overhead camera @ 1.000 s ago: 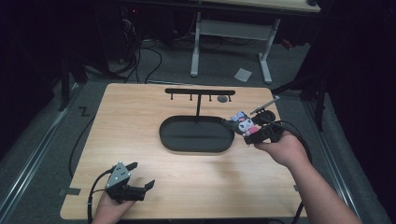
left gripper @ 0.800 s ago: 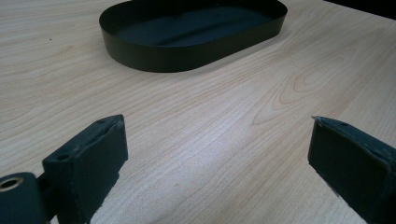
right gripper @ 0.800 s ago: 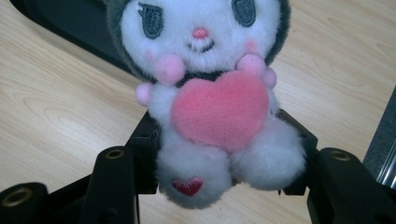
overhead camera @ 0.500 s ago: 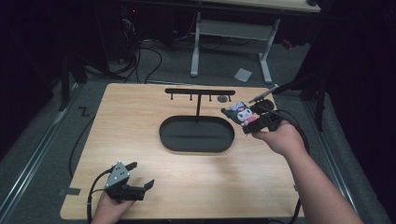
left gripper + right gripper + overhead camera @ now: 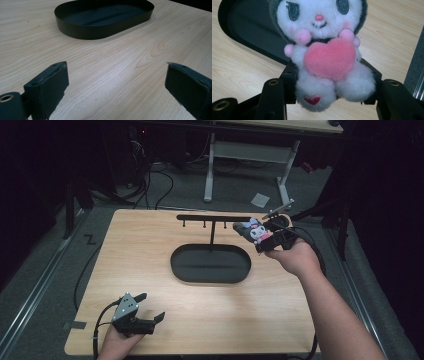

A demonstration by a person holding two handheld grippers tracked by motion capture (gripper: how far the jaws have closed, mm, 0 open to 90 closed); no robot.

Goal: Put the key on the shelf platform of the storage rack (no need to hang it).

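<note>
The plush (image 5: 325, 53) sits between the jaws of my right gripper (image 5: 329, 87), which pinch it at the lower body, just above its two round feet. It is a small white toy with a dark hood, pink cheeks and a big pink heart held in front of the chest; one foot has a little red heart. In the right gripper view it takes the middle and upper part of the frame, and its face looks to the camera. In the high view the plush (image 5: 254, 231) is in the upper right part of the frame, held above the surface (image 5: 150, 245), just beside the right end of the black rack (image 5: 212, 218) and near the right end of the tray (image 5: 210, 263). My right gripper (image 5: 267, 240) is just to the right of the toy, with my hand (image 5: 295, 256) behind it.

The tray is a black oval with a low wall, in the middle of the frame, and the rack's post rises at its far edge. Under the bar I see some small hooks.

My left gripper (image 5: 150, 307) is in the lower left of the high view, low over the surface, well apart from the tray. Its jaws are spread wide with nothing between them; in the left gripper view, bare wood (image 5: 120, 75) shows between them and the tray (image 5: 103, 18) is at the top.
</note>
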